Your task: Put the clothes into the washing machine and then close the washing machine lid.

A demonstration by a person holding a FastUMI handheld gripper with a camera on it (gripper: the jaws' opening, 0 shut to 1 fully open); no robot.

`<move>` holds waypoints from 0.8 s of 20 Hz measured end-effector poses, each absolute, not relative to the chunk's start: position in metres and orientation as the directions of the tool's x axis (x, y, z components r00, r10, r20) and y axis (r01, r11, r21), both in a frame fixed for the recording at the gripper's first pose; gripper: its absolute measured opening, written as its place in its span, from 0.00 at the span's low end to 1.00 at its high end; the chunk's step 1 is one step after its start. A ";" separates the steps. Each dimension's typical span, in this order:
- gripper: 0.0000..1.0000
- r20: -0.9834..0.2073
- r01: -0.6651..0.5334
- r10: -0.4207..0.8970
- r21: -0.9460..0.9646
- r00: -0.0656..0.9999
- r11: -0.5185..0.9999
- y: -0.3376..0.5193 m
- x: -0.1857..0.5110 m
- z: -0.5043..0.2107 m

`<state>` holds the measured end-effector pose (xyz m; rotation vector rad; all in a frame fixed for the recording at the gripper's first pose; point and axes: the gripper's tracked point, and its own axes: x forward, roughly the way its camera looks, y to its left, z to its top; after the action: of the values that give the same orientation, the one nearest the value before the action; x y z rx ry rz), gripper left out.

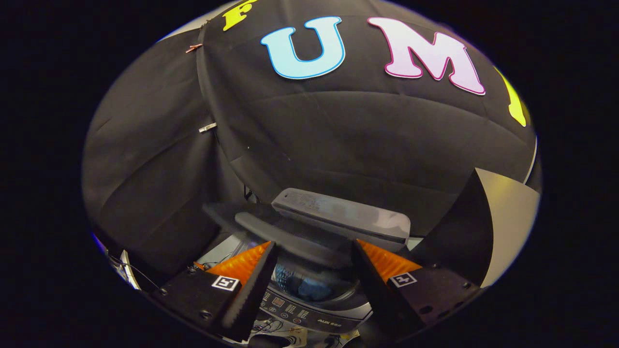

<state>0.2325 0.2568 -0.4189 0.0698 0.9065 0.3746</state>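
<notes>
The washing machine (309, 309) stands below and just ahead of my fingers, its control panel facing me. Its grey lid (338, 217) is folded up and stands open behind the drum opening. Inside the drum (309, 282) lies something bluish, dim and hard to make out, seemingly clothing. My gripper (314, 251) hangs above the machine's front, open, with nothing between its fingers (251, 285). The drum opening shows in the gap between them.
Black cloth walls close in behind and to the left of the machine. A pale board (508, 217) stands at the right. Cables (275, 331) lie in front of the machine, below the panel.
</notes>
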 end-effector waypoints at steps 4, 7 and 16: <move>0.97 -0.740 -0.311 0.361 0.214 0.567 0.926 0.258 0.230 -0.406; 0.96 -0.722 -0.327 0.373 0.212 0.583 0.921 0.257 0.227 -0.391; 0.96 -0.619 -0.354 0.410 0.220 0.670 0.909 0.231 0.203 -0.304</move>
<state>0.2031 0.2314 -0.3041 0.0842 0.7176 0.4311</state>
